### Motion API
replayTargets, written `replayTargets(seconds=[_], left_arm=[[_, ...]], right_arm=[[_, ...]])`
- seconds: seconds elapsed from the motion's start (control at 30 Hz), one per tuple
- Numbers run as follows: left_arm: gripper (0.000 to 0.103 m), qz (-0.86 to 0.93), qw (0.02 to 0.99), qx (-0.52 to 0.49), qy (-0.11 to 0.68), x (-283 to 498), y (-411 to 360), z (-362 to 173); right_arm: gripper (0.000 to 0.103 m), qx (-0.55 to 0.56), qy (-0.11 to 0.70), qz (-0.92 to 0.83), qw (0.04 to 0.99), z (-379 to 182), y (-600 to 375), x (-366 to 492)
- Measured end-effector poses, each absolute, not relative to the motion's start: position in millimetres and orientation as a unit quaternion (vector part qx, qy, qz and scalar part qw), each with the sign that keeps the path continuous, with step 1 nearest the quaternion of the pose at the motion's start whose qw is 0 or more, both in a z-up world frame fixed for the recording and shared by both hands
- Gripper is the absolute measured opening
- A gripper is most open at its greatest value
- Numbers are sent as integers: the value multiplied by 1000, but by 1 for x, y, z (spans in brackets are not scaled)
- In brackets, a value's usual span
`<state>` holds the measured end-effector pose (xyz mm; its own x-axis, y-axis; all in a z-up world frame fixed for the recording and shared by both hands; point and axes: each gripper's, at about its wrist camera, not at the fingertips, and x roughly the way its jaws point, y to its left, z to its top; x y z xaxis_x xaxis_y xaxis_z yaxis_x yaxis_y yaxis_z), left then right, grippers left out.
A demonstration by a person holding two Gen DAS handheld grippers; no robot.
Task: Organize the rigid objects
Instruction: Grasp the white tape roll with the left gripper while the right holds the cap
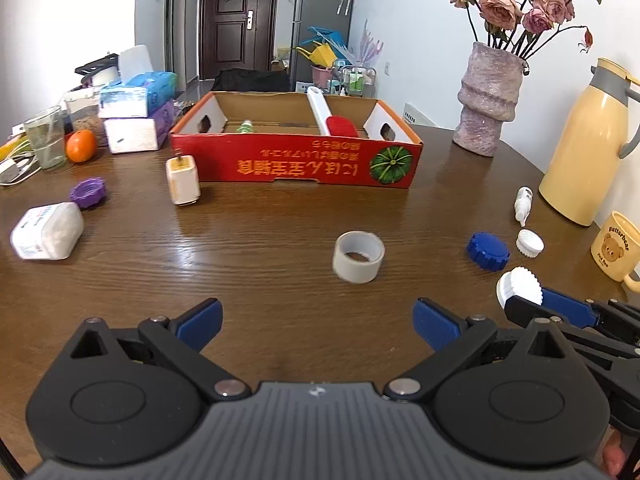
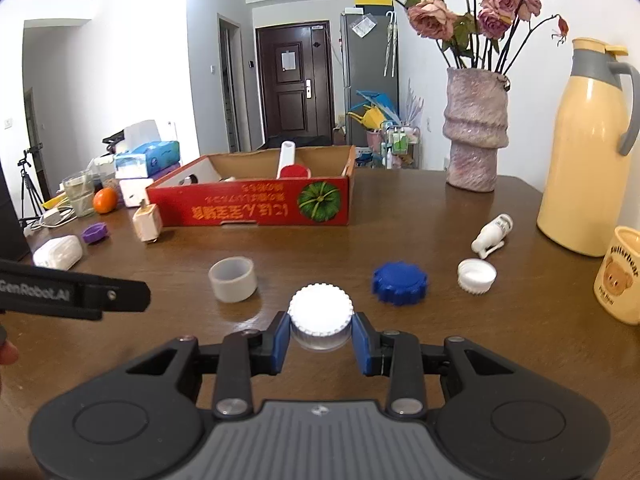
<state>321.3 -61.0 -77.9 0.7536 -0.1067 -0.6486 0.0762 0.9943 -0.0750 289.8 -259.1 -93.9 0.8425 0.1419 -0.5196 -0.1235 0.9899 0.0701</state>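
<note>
Left gripper (image 1: 318, 320): spread wide, holding nothing, aimed at my tape roll (image 1: 359, 256) ahead on the table (image 1: 260, 240).
Right gripper (image 2: 320, 338): I pinch the white ribbed cap (image 2: 320, 314) by its sides.
Handling: light, stiff, probably slippery plastic.

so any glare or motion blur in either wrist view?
Left wrist: window glare streaks the table; the tape roll looks slightly smeared. Right wrist: sharper, the white cap in the right hand-held gripper is crisp, glare milder; both show fisheye bending.
</note>
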Motion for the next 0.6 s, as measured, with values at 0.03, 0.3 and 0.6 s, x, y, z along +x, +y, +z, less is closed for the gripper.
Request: replayTargets(seconds=[0.03,0.3,0.6], left_arm=[[103,-48,936,-21,347,325,-65,-78],[103,-36,936,-27,349,358,-91,-90],[99,5,933,-25,358,400,-112,-116]], right_arm=[[33,16,269,68,960,-93,-262,292],[33,18,257,51,965,-88,-286,314],[33,24,243,48,969,-84,-306,343]])
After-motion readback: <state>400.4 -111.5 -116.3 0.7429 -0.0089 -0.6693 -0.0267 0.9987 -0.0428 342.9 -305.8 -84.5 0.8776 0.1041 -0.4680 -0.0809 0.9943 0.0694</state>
